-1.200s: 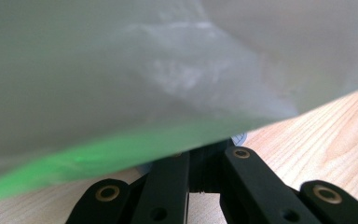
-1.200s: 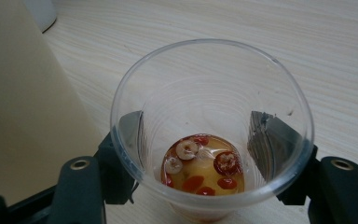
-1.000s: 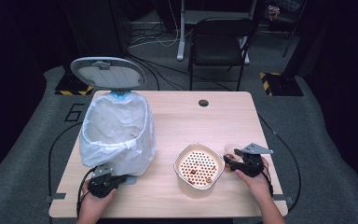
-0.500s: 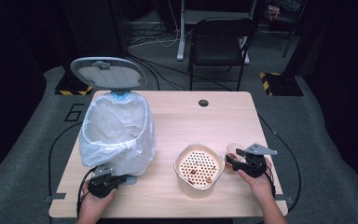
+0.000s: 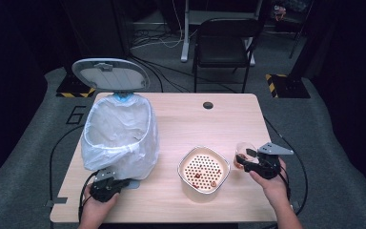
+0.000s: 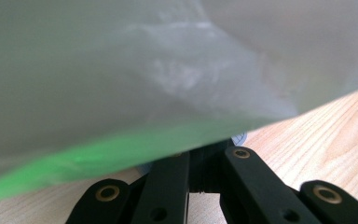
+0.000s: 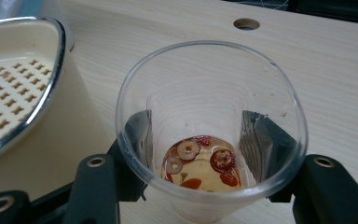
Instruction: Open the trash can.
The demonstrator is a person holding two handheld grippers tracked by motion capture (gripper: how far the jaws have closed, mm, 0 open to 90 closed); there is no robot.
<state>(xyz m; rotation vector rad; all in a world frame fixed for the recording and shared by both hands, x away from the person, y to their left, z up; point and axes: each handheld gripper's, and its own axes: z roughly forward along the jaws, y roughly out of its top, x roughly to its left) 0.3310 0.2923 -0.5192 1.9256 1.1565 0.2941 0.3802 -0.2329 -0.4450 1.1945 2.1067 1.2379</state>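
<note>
Right tongs (image 5: 246, 160) clamp a clear cup (image 7: 209, 135) at lower right, just beside the strainer bowl (image 5: 204, 168). Left tongs (image 5: 106, 183), jaws together, press under the bagged bin (image 5: 119, 133) at lower left. Worktop (image 5: 205, 124) centre and far edge lie open.

Your left hand (image 5: 94, 206) rests at the near left of the counter (image 5: 190, 119), its hand-held gripper (image 5: 106, 183) with jaws drawn close together, tips hidden. Your right hand-held gripper (image 5: 244, 159), at the near right, has its jaws clamped around a clear cup (image 7: 209, 128).
</note>
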